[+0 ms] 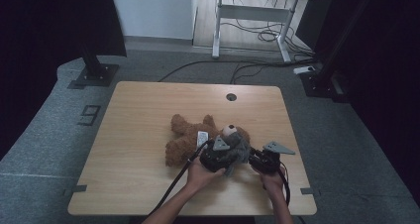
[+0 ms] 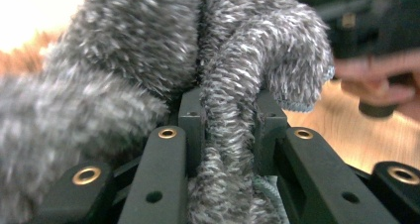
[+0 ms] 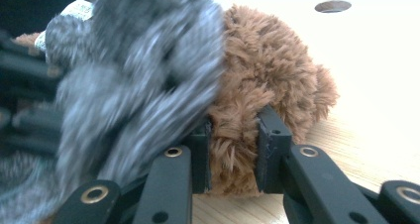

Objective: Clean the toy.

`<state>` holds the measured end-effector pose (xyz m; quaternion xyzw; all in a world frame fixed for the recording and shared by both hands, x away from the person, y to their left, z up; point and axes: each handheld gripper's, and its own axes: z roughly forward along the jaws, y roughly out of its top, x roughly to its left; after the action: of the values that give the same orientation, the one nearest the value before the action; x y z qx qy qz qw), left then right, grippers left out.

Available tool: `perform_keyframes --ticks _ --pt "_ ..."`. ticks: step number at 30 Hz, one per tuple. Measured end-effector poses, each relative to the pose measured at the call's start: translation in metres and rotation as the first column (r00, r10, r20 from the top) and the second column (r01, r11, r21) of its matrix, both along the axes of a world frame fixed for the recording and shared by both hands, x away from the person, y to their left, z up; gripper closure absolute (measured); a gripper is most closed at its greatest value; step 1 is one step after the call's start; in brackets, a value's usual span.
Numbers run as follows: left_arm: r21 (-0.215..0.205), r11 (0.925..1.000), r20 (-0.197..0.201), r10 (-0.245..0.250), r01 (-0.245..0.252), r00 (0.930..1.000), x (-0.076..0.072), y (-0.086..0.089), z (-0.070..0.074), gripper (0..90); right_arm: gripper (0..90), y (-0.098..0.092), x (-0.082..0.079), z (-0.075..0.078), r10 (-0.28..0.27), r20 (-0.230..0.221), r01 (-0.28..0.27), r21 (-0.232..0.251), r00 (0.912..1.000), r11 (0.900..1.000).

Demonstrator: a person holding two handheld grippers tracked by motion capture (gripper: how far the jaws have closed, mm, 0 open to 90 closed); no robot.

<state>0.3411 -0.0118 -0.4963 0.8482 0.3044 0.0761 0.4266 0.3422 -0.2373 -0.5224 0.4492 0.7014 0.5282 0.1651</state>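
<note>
Teddy bear (image 1: 190, 135) is lying on the wooden table (image 1: 133, 135), near the middle and toward the near edge, head to the right, legs to the left, a white tag (image 1: 202, 137) showing on the body. Grey knitted garment (image 1: 237, 152) is draped over the head end. Left gripper (image 2: 230, 122) is clamped on a fold of the grey knit, jaws closed on the fabric. Right gripper (image 3: 233, 149) is clamped on brown plush at the bear's head side, just beside the grey fabric. Both grippers are seen in the high view at the near side of the bear, hands coming in from the bottom edge. Step in hand is judged as dressing or undressing the head end; which cannot be told. Next move probably calls for the bear being held steady by the right gripper while the knit is drawn along by the left, without slipping off the fold.
</note>
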Motion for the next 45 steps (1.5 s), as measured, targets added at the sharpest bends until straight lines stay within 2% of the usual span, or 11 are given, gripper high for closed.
perform_keyframes --ticks 4,8,13,16,20,25,30,34,40,43,45 --pt "0.02 0.9998 -0.008 0.002 -0.002 1.0 -0.005 0.006 -0.012 71.3 71.9 0.0 0.0 0.0 0.001 0.001 -0.001 -0.002 1.0 1.0" --pt "0.021 0.9998 0.013 0.007 -0.007 0.9999 -0.01 0.019 -0.008 71.3 71.7 0.0 0.0 0.0 0.006 0.004 -0.006 -0.001 1.0 1.0" --pt "-0.057 0.9973 0.013 0.047 -0.047 0.9988 -0.005 0.05 0.01 71.5 71.6 -0.001 0.0 0.0 0.008 0.005 -0.008 0.005 1.0 1.0" --pt "-0.128 0.9889 -0.011 0.075 -0.076 0.9971 -0.001 0.072 0.018 71.5 71.6 -0.001 0.0 0.0 0.012 0.006 -0.012 0.003 0.9999 1.0" --pt "-0.169 0.9788 -0.012 0.116 -0.117 0.9931 0.002 0.1 0.024 71.6 71.6 -0.001 0.0 0.0 0.016 0.008 -0.016 0.006 0.9998 1.0" --pt "-0.127 0.9737 0.048 0.197 -0.189 0.9793 0.0 0.131 0.032 71.5 71.6 -0.002 0.0 -0.001 0.019 0.011 -0.019 0.008 0.9998 1.0" --pt "-0.111 0.9572 0.059 0.275 -0.267 0.9597 0.006 0.155 0.038 71.4 71.6 -0.002 0.0 -0.001 0.016 0.012 -0.016 0.008 0.9998 1.0" --pt "-0.107 0.9588 0.09 0.273 -0.263 0.9579 0.013 0.148 0.052 71.2 71.6 0.0 0.001 -0.001 0.009 0.014 -0.01 0.012 0.9999 1.0" --pt "-0.077 0.9747 0.13 0.219 -0.21 0.9671 0.034 0.103 0.074 71.1 71.2 0.0 0.001 -0.001 0.007 0.027 -0.007 0.002 0.9996 1.0" --pt "-0.046 0.9787 0.107 0.204 -0.2 0.9731 0.05 0.083 0.073 71.0 70.8 0.0 0.001 -0.001 0.007 0.033 -0.007 -0.006 0.9994 1.0" --pt "-0.014 0.9784 0.097 0.206 -0.206 0.9736 0.056 0.075 0.065 70.8 70.5 -0.001 0.001 -0.002 0.009 0.037 -0.009 -0.009 0.9993 1.0"
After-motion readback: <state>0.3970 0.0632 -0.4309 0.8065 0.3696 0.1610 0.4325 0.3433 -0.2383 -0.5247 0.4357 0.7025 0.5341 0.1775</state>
